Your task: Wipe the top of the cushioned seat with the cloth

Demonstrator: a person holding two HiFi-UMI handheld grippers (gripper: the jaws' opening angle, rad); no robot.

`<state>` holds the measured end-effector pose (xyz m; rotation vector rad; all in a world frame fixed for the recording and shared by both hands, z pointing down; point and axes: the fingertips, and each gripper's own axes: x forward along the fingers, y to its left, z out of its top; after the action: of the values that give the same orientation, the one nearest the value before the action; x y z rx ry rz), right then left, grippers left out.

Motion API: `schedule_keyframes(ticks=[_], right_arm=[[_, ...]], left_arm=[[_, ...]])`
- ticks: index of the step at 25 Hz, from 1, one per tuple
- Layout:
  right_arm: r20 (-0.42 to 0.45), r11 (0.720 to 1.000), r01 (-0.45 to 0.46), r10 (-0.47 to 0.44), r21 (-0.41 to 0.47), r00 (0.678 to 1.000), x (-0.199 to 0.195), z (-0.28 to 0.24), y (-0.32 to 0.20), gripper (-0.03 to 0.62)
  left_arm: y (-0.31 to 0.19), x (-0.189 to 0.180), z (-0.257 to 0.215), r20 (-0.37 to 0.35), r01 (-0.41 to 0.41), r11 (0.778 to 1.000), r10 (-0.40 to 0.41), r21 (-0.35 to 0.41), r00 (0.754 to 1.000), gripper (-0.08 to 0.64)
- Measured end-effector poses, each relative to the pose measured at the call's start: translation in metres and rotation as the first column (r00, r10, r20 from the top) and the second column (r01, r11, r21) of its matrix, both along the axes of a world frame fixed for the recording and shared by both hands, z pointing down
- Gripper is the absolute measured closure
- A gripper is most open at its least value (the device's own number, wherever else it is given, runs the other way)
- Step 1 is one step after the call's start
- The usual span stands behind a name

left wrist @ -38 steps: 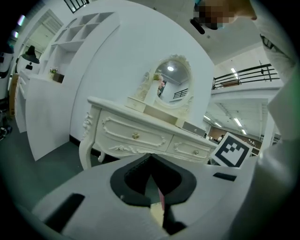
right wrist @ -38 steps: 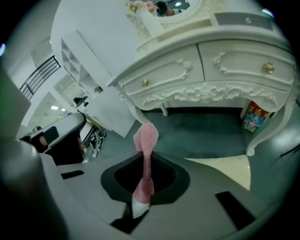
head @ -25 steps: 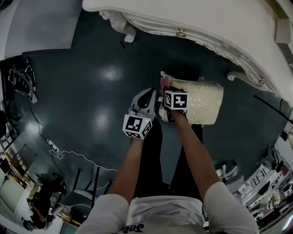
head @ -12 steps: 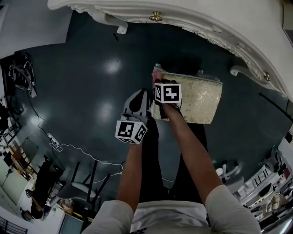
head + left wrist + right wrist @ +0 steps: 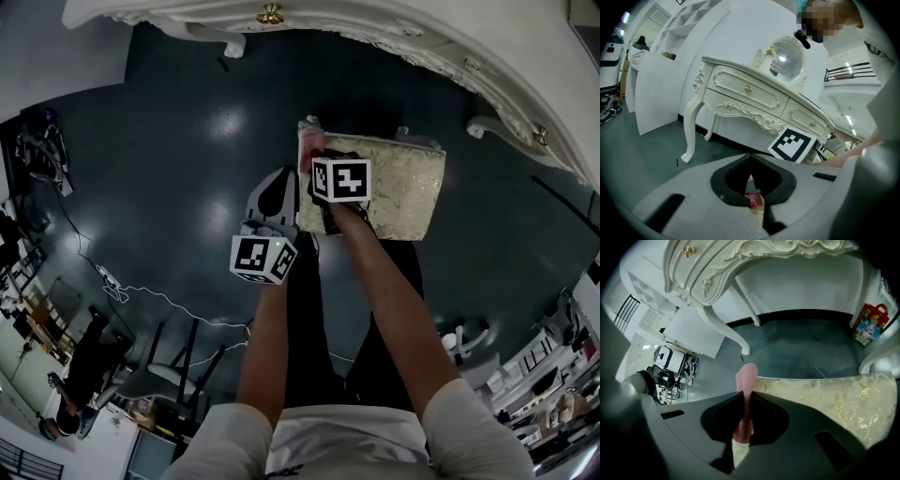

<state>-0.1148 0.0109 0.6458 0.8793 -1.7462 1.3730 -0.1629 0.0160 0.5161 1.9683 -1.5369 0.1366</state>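
The cushioned seat (image 5: pixel 398 187) is a cream, gold-patterned rectangle standing on the dark floor below the dressing table. At its far left end lies the pink cloth (image 5: pixel 308 150). My right gripper (image 5: pixel 323 167) hangs over that end, shut on the pink cloth (image 5: pixel 745 413), which sticks up between the jaws above the seat's fabric (image 5: pixel 825 397). My left gripper (image 5: pixel 279 187) is just left of the seat's edge, off the cushion. Its jaws (image 5: pixel 750 165) meet with nothing between them. Through the gap under them I see a bit of the cloth (image 5: pixel 753 200).
The white carved dressing table (image 5: pixel 394 37) curves across the far side, one leg (image 5: pixel 230 42) at the far left and one (image 5: pixel 483 127) at the right. A red bag (image 5: pixel 868 326) stands under it. Cables (image 5: pixel 141 300) and chairs lie at the lower left.
The view has shifted, so the seat sits higher and further left in frame. The right gripper stays with the cloth at the seat's left end; the left gripper has fallen back slightly towards me.
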Motion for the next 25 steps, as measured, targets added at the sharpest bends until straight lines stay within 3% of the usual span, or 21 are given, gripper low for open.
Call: schedule_keyframes(ticks=[10,25], right_arm=[[-0.001,1.000,-0.017,0.017,-0.003,1.000,0.033,-0.004,-0.001,0.568],[-0.049,0.995,-0.095,0.096,0.021,0.994,0.130,-0.005,-0.008,0.568]], left_arm=[[0.005,0.029,0.003,-0.019,-0.010,1.000,0.010,-0.017,1.000,0.546],[-0.002,0.098,0.010,-0.047,-0.086,0.996,0.085,-0.024,0.995,0.546]])
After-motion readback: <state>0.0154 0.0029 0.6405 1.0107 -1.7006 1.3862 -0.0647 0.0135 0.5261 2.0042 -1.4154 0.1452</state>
